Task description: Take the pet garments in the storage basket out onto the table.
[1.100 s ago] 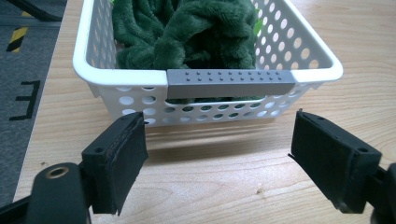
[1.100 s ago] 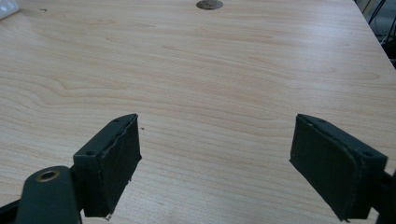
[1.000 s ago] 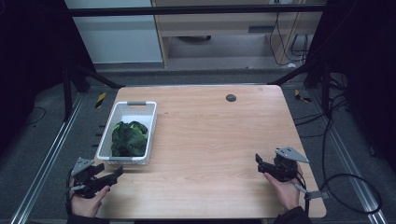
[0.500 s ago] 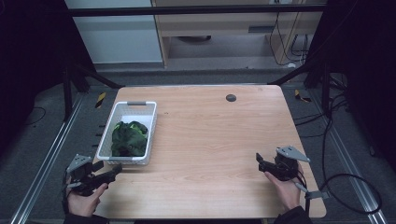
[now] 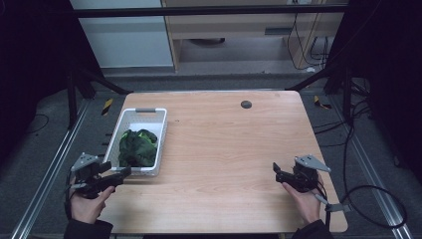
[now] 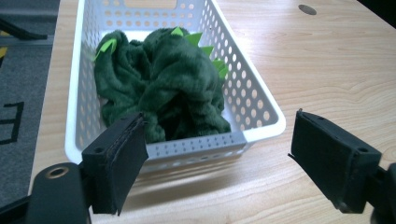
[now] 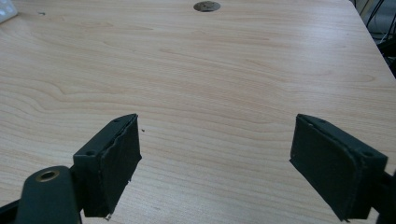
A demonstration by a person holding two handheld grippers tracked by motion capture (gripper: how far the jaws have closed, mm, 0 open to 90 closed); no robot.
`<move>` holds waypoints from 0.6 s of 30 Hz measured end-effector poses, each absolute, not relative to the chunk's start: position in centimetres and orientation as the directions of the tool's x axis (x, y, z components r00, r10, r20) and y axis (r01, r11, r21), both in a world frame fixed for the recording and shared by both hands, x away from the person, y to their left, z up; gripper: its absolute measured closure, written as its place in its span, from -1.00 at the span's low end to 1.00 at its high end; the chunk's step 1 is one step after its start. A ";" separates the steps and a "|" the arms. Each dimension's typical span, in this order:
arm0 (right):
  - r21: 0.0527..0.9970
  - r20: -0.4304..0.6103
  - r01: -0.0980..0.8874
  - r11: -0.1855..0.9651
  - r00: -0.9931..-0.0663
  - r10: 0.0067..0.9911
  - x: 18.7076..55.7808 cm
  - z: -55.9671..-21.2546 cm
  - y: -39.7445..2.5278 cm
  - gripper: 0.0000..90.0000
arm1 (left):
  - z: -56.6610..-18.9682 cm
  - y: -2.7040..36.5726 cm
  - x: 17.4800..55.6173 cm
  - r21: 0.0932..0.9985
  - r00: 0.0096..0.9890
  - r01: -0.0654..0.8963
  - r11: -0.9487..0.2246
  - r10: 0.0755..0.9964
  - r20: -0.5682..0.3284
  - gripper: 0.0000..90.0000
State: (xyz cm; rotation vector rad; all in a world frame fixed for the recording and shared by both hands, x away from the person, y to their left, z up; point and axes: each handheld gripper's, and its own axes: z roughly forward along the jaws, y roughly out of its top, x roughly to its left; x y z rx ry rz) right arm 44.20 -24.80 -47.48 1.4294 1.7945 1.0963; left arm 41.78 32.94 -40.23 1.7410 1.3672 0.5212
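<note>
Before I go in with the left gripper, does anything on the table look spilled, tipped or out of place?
Nothing stands out. The white basket sits flat near the table's left edge, with the green plush cloth bunched inside it and nothing hanging over the rim. Both the left gripper and right gripper are open and hold nothing.

Green plush toy [image 6: 161, 88] bunched up, shape unclear.
</note>
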 end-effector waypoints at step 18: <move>0.866 0.047 0.491 0.089 -0.259 0.965 44.4 -47.5 -24.7 -0.66 | -38.1 33.3 45.1 0.780 0.342 0.616 -0.111 0.929 -0.138 -0.61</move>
